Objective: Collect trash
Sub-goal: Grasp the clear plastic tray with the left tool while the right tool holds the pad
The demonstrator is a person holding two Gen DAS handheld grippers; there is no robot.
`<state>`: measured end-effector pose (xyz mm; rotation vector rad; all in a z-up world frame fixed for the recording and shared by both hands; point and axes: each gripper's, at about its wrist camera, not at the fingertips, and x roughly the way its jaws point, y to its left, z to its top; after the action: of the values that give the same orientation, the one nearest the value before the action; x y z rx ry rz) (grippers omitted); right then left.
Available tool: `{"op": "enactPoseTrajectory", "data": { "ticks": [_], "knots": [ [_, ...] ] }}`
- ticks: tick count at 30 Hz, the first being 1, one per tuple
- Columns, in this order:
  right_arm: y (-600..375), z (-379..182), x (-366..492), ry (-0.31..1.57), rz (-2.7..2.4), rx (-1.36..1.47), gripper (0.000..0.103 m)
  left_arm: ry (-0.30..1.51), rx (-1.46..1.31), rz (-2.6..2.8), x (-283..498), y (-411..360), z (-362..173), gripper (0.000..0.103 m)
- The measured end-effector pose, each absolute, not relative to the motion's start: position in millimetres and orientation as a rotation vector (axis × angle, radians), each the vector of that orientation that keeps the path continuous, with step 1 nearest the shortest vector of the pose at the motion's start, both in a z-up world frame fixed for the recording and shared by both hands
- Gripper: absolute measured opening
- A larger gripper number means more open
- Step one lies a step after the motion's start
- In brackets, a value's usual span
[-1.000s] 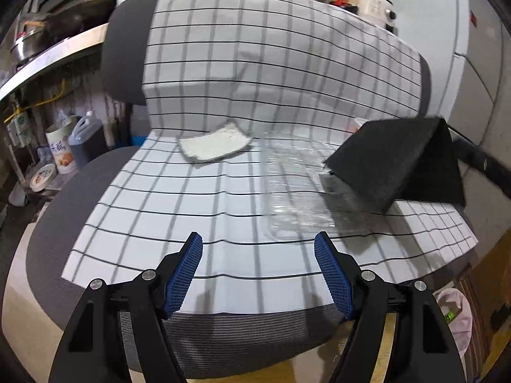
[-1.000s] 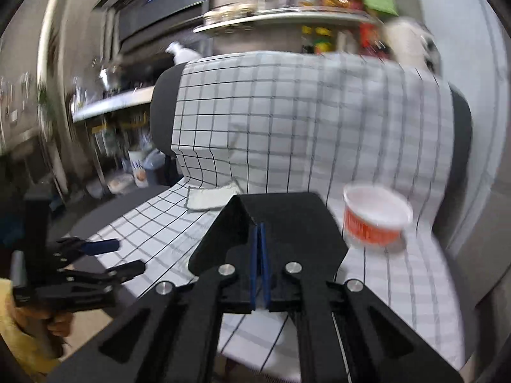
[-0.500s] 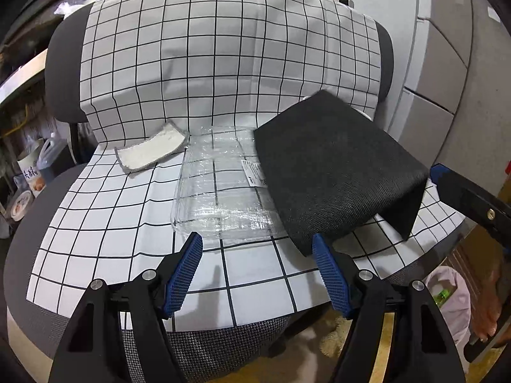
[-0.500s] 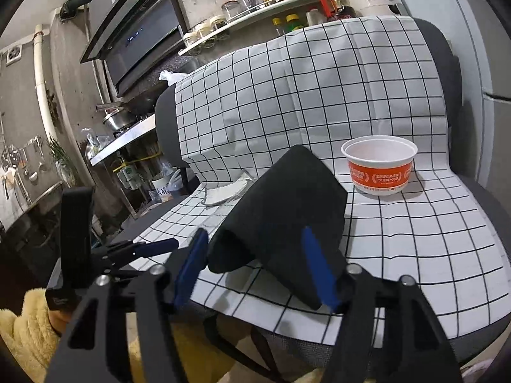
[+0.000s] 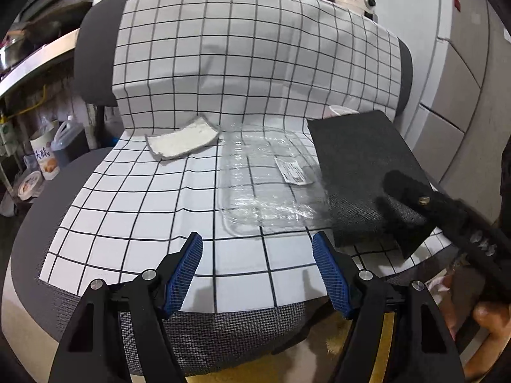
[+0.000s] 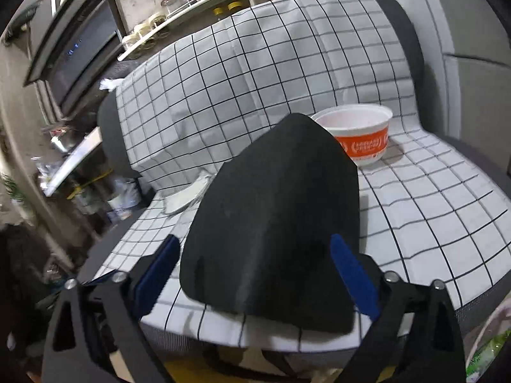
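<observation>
Trash lies spread over a chair (image 5: 223,328) draped in a white grid-patterned cloth (image 5: 255,63), which seems to serve as a plain surface where each piece shows up clearly. Counted across both views there are four items: one clear plastic tray (image 5: 271,178) with a small label, flat in the middle of the seat; one whitish pad (image 5: 180,138) at the fold where seat meets backrest; one orange and white paper bowl (image 6: 361,134) upright toward the right of the seat; and one folded black sheet (image 6: 274,223) standing tent-like just beside the tray, its lower edge over the tray's right side.

The right gripper (image 6: 252,268) has its blue pads spread wide on either side of the black sheet's near end, not pressing it (the sheet rests on the cloth under its own weight), so a grasp here looks like the step in hand. The left gripper (image 5: 257,271) hangs over the front edge of the seat, jaws spread and holding nothing, lined up roughly with the tray, likely so it can take that piece. No bin shows clearly in either view.
</observation>
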<state>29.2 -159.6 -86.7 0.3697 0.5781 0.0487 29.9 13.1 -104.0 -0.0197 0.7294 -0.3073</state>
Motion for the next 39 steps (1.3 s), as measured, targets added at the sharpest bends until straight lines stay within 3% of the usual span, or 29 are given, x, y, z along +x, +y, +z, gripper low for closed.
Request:
{"op": "enactPoseTrajectory", "data": {
  "ticks": [3, 6, 7, 10, 15, 20, 22, 30, 32, 33, 39],
  "knots": [
    [-149.7, -95.3, 35.4, 0.587, -0.03, 0.33, 0.09, 0.73, -0.033, -0.3, 29.5, 18.7, -104.9, 0.071],
    [-153.0, -97.1, 30.2, 0.58, -0.029, 0.355, 0.058, 0.732, -0.046, -0.292, 27.7, 25.9, -105.9, 0.071],
    [-155.6, -94.2, 27.3, 0.572, -0.023, 0.362, 0.04, 0.731, -0.048, -0.288, 28.1, 28.2, -105.8, 0.071],
    [-173.6, -70.7, 10.7, 0.496, -0.009, 0.364, 0.015, 0.726, -0.067, -0.274, 30.1, 36.5, -103.7, 0.072],
    [-194.6, -32.0, -14.6, 0.375, -0.087, 0.211, 0.008, 0.722, -0.081, -0.264, 40.5, 38.9, -101.3, 0.073],
    [-217.2, -32.7, -17.3, 0.407, -0.149, 0.152, 0.008, 0.749, -0.112, -0.242, 70.9, 34.7, -107.8, 0.07],
    [-225.9, -40.7, -15.9, 0.437, -0.153, 0.157, 0.008, 0.761, -0.127, -0.24, 82.7, 34.1, -110.8, 0.059],
    [-238.8, -57.2, -14.7, 0.472, -0.137, 0.187, 0.008, 0.886, -0.147, -0.222, 133.7, 19.1, -139.6, 0.033],
    [-240.4, -58.4, -13.8, 0.474, -0.129, 0.194, 0.008, 0.907, -0.149, -0.227, 137.0, 16.0, -144.6, 0.024],
    [-241.6, -58.4, -14.1, 0.474, -0.126, 0.201, 0.008, 0.918, -0.149, -0.233, 137.7, 15.0, -146.7, 0.013],
    [-253.8, -46.6, -29.2, 0.44, -0.119, 0.243, 0.008, 0.795, -0.094, -0.307, 98.0, -1.8, -116.0, 0.006]
  ]
}}
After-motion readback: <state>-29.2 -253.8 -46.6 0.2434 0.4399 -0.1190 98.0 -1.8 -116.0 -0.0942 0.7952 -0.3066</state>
